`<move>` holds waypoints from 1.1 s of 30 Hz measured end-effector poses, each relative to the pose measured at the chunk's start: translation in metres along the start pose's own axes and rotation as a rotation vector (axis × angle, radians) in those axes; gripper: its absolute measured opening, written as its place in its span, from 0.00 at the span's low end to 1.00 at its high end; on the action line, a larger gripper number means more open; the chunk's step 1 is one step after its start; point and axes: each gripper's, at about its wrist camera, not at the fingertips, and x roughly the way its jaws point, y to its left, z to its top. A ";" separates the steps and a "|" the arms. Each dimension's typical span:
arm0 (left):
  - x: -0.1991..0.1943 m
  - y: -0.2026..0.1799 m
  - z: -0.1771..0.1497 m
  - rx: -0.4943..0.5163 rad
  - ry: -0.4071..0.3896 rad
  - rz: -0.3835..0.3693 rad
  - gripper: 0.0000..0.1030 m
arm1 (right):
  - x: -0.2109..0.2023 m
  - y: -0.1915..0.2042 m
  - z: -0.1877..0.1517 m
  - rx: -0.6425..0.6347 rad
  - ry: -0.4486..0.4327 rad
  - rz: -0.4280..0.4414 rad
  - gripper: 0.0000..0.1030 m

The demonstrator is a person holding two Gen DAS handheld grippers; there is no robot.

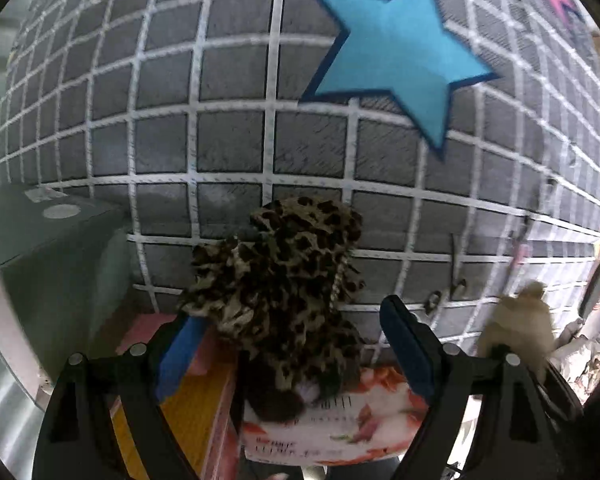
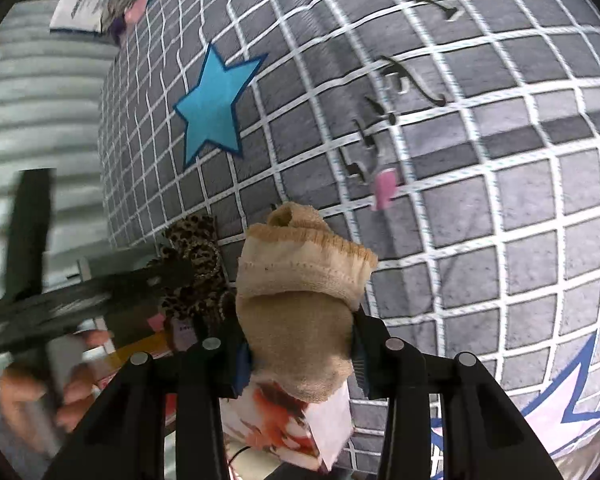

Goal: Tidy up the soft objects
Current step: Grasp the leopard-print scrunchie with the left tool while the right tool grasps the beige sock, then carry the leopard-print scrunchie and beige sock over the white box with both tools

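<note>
A leopard-print soft bundle (image 1: 278,288) lies on a floral box (image 1: 340,420), between the blue-padded fingers of my left gripper (image 1: 296,344), which is open around it. My right gripper (image 2: 300,360) is shut on a beige rolled sock (image 2: 300,300) and holds it above the floral box (image 2: 296,436). The sock also shows at the right of the left wrist view (image 1: 516,332). The leopard bundle (image 2: 194,268) and the left gripper's black body (image 2: 52,304) show left of the sock in the right wrist view.
A grey rug with a white grid (image 1: 220,120) and a blue star (image 1: 396,52) lies below. A grey box (image 1: 48,252) stands at the left. Yellow and pink boxes (image 1: 196,404) sit beside the floral box. A pink clip (image 2: 385,184) and black marks lie on the rug.
</note>
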 end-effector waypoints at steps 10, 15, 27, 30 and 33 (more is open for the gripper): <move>0.027 -0.007 0.004 0.021 0.045 -0.024 0.36 | -0.018 -0.010 -0.012 0.026 -0.030 0.044 0.40; 0.006 -0.024 -0.013 0.079 -0.120 0.025 0.14 | -0.031 -0.010 -0.018 0.009 -0.072 0.020 0.40; -0.061 -0.036 -0.057 0.178 -0.350 0.010 0.14 | -0.037 0.001 -0.028 -0.018 -0.101 -0.015 0.40; -0.071 -0.029 -0.065 0.199 -0.370 0.004 0.14 | -0.038 0.003 -0.032 -0.019 -0.109 -0.022 0.40; -0.087 -0.022 -0.080 0.214 -0.387 -0.010 0.14 | -0.038 0.009 -0.036 -0.022 -0.118 -0.029 0.40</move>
